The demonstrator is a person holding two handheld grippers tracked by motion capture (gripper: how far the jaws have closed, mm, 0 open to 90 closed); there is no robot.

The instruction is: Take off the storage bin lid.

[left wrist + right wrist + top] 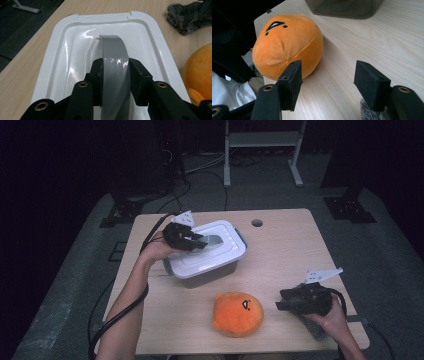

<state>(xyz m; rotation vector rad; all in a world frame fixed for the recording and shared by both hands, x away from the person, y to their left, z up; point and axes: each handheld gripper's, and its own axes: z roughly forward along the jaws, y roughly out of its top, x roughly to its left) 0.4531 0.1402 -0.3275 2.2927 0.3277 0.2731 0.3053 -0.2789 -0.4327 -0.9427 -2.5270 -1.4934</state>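
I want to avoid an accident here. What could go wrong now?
1. The left tongs grip only the grey handle of the white lid; it might slip, or the whole box could lift and tilt.
2. The right tongs are open near the orange plush toy, and could knock it toward the table edge.

In the left gripper view the grey handle (115,75) of the white lid (62,50) runs off the bottom edge at 6 o'clock, its lower end hidden between the jaws of the left hand-held gripper (115,82). The orange plush (198,72) is cut by the edge at 3 o'clock — no face shows there. A dark woolly thing (186,17) at 1 o'clock is partly cropped and cannot be identified.

In the right gripper view the grey box (344,8) at 12 o'clock is cut off above — its lid is out of frame. White cloth (227,92) at 8 o'clock is cropped and blurred.

In the high view the table (280,245) loses its near edge at 6 o'clock.
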